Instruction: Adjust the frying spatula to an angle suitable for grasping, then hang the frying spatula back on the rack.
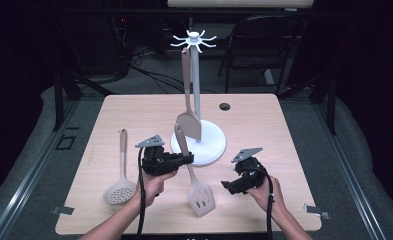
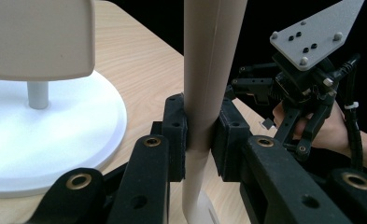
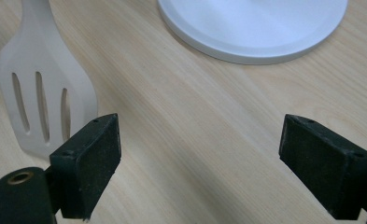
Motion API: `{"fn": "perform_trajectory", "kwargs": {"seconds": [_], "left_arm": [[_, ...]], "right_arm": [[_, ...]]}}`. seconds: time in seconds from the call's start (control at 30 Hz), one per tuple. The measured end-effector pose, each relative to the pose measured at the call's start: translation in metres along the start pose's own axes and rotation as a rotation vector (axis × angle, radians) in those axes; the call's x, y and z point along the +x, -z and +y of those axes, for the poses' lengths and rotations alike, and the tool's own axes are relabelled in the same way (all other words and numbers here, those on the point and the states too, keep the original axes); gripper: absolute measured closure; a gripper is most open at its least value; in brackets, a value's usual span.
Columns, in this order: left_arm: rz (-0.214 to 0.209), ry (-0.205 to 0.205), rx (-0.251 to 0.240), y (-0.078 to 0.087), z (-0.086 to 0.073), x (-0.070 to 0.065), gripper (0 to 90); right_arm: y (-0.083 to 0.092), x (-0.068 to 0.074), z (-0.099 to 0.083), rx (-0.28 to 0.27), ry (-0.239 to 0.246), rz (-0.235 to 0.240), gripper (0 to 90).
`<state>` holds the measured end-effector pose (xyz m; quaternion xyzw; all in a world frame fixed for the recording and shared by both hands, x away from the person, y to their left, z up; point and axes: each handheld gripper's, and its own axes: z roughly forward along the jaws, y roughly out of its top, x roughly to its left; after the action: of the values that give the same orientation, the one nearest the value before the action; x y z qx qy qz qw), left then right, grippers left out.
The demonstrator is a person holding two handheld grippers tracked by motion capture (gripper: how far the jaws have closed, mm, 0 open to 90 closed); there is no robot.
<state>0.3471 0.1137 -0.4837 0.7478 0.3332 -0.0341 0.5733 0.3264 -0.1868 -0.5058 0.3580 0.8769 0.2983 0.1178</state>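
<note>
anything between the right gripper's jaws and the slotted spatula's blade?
Nothing: bare table in the right gripper view, between the open right gripper and the slotted spatula.

Two black grippers, left (image 1: 188, 159) and right (image 1: 227, 185), each topped with a grey three-cornered plate (image 2: 314, 32) studded with small screws and dark holes. Boxy black jaws faced with matte pads (image 3: 88, 158), brass-ringed pivot holes along the arms. Black cable (image 1: 142, 200) trailing from each; forearms bare, no sleeves
</note>
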Motion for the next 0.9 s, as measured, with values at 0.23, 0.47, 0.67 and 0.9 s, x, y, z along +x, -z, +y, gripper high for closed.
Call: {"fn": "perform_trajectory", "kwargs": {"seconds": [0.23, 0.47, 0.67, 0.9], "left_arm": [[-0.005, -0.031, -0.016, 0.000, 0.010, -0.006, 77.4], [0.004, -0.072, -0.021, -0.001, 0.019, -0.010, 77.4], [0.017, -0.098, -0.001, -0.003, 0.024, -0.012, 77.4], [0.033, -0.152, 0.019, -0.006, 0.037, -0.017, 77.3]], "right_arm": [[0.002, -0.003, 0.000, -0.003, -0.004, -0.013, 12.4], [0.006, -0.012, -0.003, -0.005, -0.028, -0.038, 11.7], [0.005, -0.016, -0.003, 0.007, -0.028, -0.055, 10.9], [0.004, -0.019, -0.005, 0.011, -0.039, -0.055, 10.4]]}}
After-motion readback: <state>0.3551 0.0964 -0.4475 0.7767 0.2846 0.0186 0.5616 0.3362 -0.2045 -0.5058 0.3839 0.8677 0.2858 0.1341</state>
